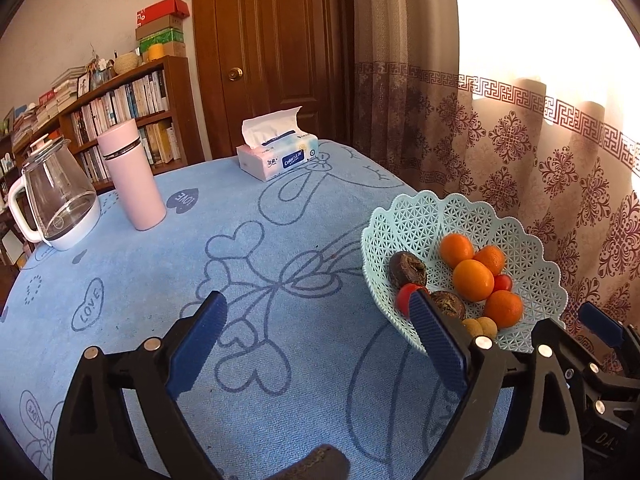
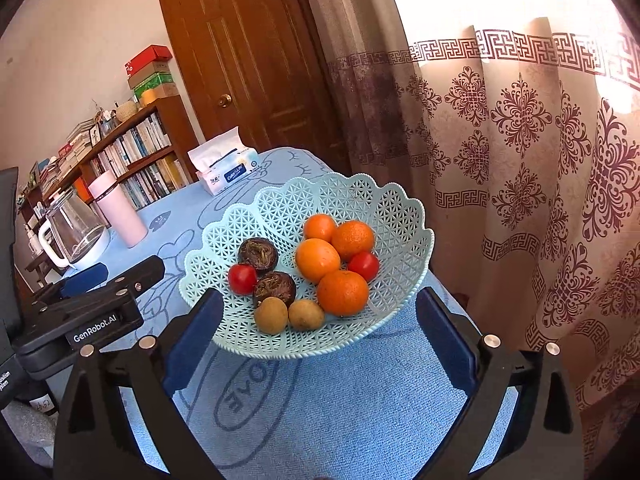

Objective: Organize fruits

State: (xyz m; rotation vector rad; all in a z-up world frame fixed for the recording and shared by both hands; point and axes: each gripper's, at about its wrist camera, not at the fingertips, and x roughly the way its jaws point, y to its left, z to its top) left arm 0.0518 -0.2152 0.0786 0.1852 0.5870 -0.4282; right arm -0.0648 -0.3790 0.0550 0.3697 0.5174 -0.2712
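**All the fruit we can see is in the basket**

Going left to right across the blue tablecloth [image 1: 280, 360], we see a glass kettle [image 1: 56, 200] at the far left, a pink flask [image 1: 132, 176] just beside it, and a tissue pack [image 1: 276, 158] near the far edge at about 12 o'clock. None of these are fruit, and no loose fruit shows on the cloth between them in either view.

Our left gripper [image 1: 316, 344] hangs above bare cloth with its jaws spread wide and nothing between them. Its right finger overlaps the basket's near rim in the left wrist view; whether it touches we cannot tell.

The basket [image 2: 404, 216], pale green and latticed, sits near the table's right edge by the curtain [image 2: 520, 140]. Inside it, at 9 o'clock, lie two dark brown fruits [image 2: 258, 254] and a red tomato [image 2: 242, 279]. At 6 o'clock rest two small tan fruits [image 2: 272, 315], touching each other. From the centre toward 3 o'clock cluster four oranges [image 2: 318, 260], with a second tomato [image 2: 363, 266] tucked among them.

Our right gripper [image 2: 320, 340] faces the basket's near rim, jaws spread and holding nothing.

We judge the gathering essentially done: like kinds already sit together. What may remain is only a check of table areas outside these views, or withdrawing both grippers.
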